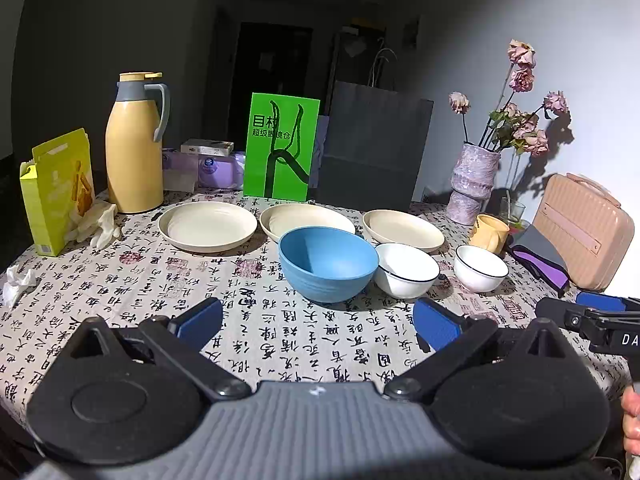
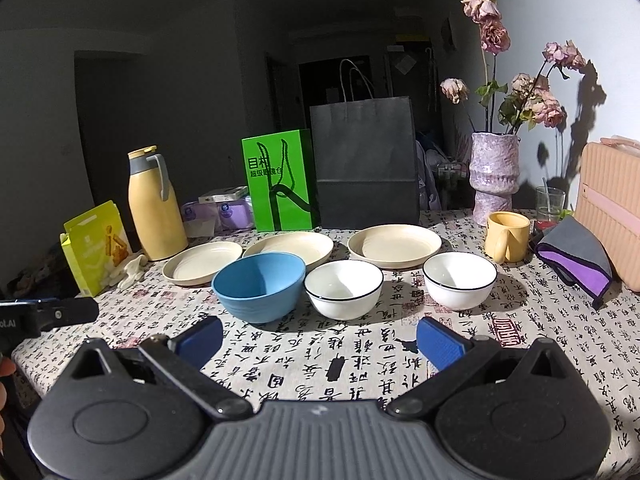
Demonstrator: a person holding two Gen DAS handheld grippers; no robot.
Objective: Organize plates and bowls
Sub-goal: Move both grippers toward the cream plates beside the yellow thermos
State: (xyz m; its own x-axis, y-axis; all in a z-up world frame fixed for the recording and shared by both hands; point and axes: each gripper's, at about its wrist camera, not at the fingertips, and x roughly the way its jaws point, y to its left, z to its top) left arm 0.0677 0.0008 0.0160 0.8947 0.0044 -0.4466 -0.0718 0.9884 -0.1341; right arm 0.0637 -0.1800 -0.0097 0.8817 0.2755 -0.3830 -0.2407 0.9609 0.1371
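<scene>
Both hand-held grippers, left [image 1: 318, 326] and right [image 2: 320, 340], gape wide, empty; blue bowl [image 1: 328, 264] just ahead.

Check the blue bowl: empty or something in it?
Empty. The blue bowl stands upright on the table, and both wrist views look into it and show only bare blue inner wall, no food or dish nested inside.

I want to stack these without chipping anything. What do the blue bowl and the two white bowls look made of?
Blue bowl: probably plastic or wheat-straw composite; matte, with a ribbed wall and no glare. White bowls: probably glazed ceramic; glossy, with thin dark rim lines, so likelier to chip.
</scene>
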